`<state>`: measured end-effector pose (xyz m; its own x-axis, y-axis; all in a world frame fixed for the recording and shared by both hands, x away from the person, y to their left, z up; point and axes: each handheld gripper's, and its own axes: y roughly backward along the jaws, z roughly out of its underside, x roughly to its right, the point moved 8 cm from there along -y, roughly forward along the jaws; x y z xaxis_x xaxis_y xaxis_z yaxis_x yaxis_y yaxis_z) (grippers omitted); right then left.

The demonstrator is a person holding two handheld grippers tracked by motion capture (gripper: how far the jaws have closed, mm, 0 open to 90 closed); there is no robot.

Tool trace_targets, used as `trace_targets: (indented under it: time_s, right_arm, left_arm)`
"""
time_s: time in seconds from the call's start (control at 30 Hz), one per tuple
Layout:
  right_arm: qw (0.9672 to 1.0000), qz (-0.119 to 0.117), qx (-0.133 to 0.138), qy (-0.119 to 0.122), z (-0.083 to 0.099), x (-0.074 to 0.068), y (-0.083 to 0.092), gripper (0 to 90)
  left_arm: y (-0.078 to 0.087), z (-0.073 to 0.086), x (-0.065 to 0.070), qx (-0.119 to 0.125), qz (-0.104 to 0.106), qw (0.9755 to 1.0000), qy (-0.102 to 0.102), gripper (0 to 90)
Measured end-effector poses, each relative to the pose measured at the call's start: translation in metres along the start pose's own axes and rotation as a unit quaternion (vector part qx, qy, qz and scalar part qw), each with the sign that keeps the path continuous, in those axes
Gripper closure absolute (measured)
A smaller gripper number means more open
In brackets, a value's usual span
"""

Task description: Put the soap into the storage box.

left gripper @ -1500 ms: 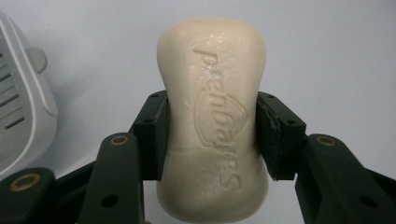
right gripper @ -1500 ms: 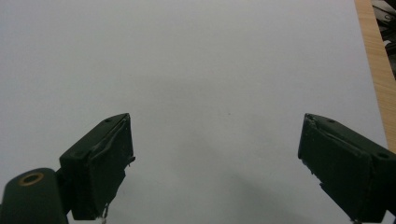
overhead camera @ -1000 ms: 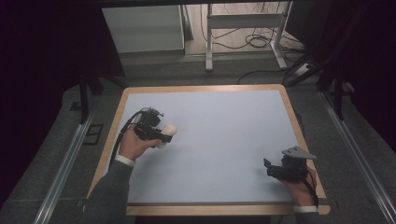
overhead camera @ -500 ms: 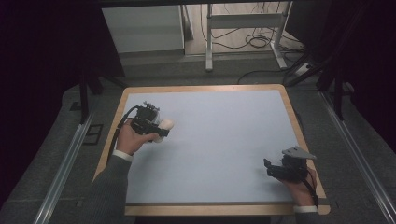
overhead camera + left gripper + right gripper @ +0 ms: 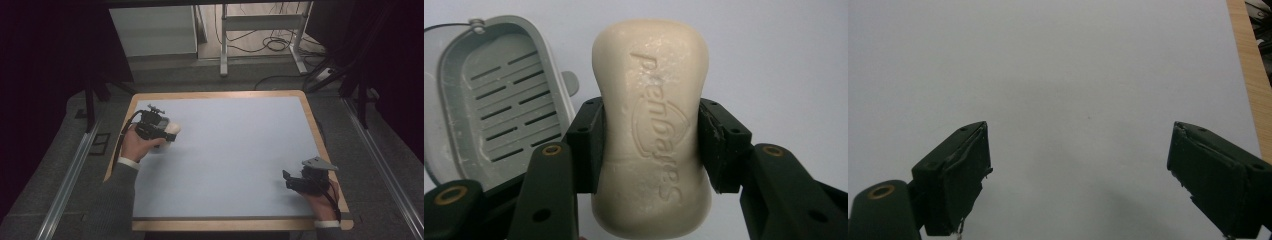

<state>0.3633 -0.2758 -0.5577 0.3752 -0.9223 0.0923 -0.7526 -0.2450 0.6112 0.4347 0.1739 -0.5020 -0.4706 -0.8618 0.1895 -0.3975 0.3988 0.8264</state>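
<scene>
The left gripper (image 5: 651, 145) is clamped on a cream bar of soap (image 5: 651, 130), its two black jaws pressing on the bar's long sides at about mid-length. The bar stands lengthwise between them, its far end reaching well past the pads and its near end dropping toward the bottom of the left gripper view. Embossed lettering runs along the upper face — it reads upside down from this camera. Beads of moisture or small pits speckle the surface; the picture is not sharp enough to tell which.

To the left of the bar in that view lies a grey soap dish (image 5: 489, 100), open, with a slotted drain insert inside and a pale lid or rim swung out at its far edge. It sits just beside the bar, and part of it is hidden behind the near jaw.

In the high view the left gripper (image 5: 167, 134) hangs over the left part of the pale blue table (image 5: 240, 150), near its far left corner, with the soap (image 5: 172, 131) showing as a light blob at its tip. The dish itself is too small to pick out there.

The right gripper (image 5: 295, 181) rests low at the near right corner, well apart from the soap. Its jaws stand wide apart — in the right gripper view (image 5: 1078, 180) nothing but bare table top lies between them.
</scene>
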Motion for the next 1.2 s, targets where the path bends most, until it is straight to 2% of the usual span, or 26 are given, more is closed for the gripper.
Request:
trace_targets:
  time_s: [0.17,0.67,1.2]
  right_arm:
    - [1.0,-0.001,0.001,-0.001,0.0,0.0,0.0,9.9]
    - [1.0,0.001,-0.001,0.0,0.0,0.001,-0.001,9.9]
    - [1.0,0.001,0.001,-0.003,0.0,0.001,0.0,9.9]
  left_arm:
    - [-0.002,-0.001,-0.006,-0.007,-0.006,1.0,0.004,49.6]
    - [-0.006,-0.004,-0.028,-0.005,-0.016,0.9993,0.032,49.6]
    - [-0.007,-0.009,-0.04,-0.012,-0.028,0.9989,0.037,49.6]
